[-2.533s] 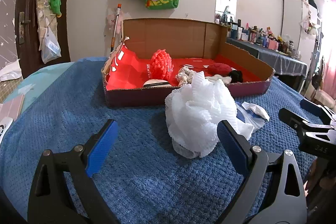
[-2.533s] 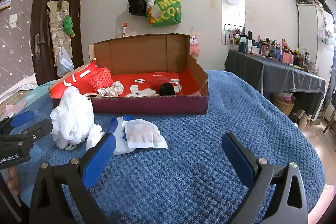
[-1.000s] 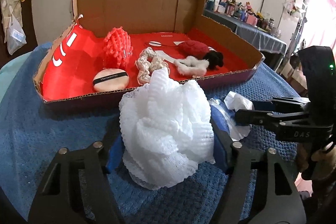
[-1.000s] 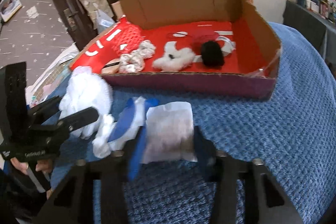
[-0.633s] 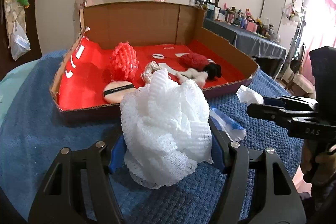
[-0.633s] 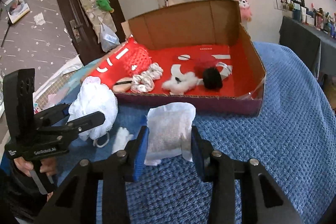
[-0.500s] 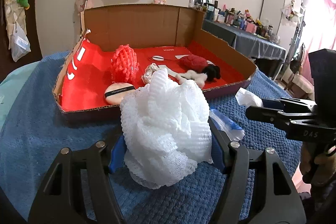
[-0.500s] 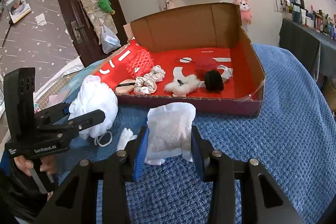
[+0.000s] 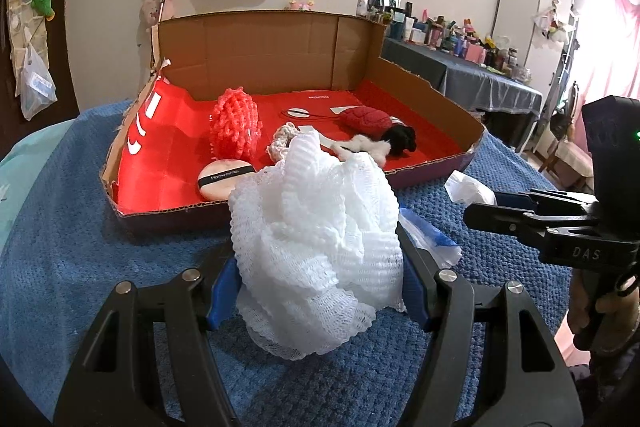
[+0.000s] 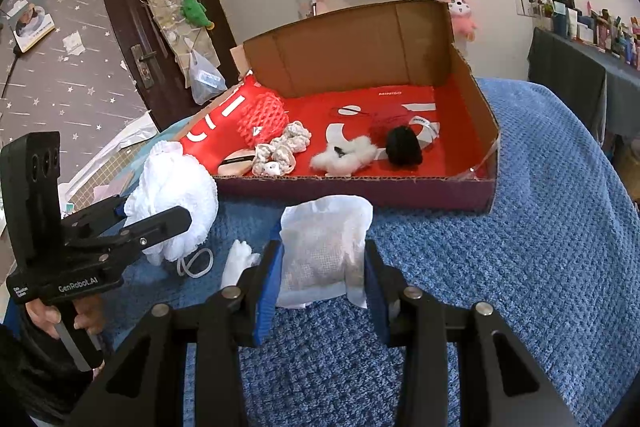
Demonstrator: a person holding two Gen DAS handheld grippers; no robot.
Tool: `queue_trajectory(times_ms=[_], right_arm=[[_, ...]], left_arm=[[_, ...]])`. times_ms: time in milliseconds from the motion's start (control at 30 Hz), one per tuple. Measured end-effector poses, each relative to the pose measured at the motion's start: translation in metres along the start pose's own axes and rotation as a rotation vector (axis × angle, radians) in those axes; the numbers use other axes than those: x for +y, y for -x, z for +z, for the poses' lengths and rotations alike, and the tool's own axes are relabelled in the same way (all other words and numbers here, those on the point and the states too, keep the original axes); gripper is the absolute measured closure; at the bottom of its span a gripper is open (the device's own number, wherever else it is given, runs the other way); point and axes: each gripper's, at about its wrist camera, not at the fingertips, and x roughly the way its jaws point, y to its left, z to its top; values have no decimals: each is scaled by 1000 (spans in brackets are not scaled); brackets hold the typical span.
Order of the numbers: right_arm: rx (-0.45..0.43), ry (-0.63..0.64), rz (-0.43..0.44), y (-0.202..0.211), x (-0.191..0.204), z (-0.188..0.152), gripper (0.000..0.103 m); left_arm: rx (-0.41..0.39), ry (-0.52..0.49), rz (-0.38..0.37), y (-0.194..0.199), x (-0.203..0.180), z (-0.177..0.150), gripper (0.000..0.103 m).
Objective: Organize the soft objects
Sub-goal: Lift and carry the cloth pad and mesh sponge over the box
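My left gripper [image 9: 316,291] is shut on a white mesh bath pouf [image 9: 316,239] and holds it above the blue blanket, in front of the cardboard box [image 9: 260,43]; the pouf also shows in the right wrist view [image 10: 172,195]. My right gripper [image 10: 322,289] is shut on a white fabric pouch [image 10: 324,247] and holds it before the box [image 10: 360,39]. In the red-lined box lie a red mesh pouf [image 9: 236,127], a powder puff [image 9: 222,179], a cream scrunchie [image 10: 284,151], white fluff [image 10: 344,155] and a black pompom [image 10: 404,147].
A blue knitted blanket [image 10: 540,247] covers the table. A white wad [image 10: 238,263] and a blue-and-white wrapper [image 9: 432,239] lie on it between the grippers. A dark door [image 10: 156,19] and a cluttered side table [image 9: 460,67] stand behind.
Both grippers closed on their items: left on the white pouf, right on the pouch. Both then lifted them off the blanket, backing slightly from the box.
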Motion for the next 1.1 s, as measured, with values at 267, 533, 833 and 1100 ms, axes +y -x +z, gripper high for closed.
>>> queue_trajectory(times_ms=[267, 533, 833, 1100], right_arm=[[-34, 10, 9, 8, 3, 19, 61], [-62, 75, -52, -8, 0, 106, 57], [102, 90, -156, -87, -32, 178, 58], [238, 73, -225, -138, -52, 195, 58]], left_arm=[[-20, -19, -59, 4, -8, 28, 38], [51, -83, -119, -47, -4, 102, 38], [198, -121, -101, -129, 9, 145, 38], [259, -114, -67, -162, 17, 158, 38]])
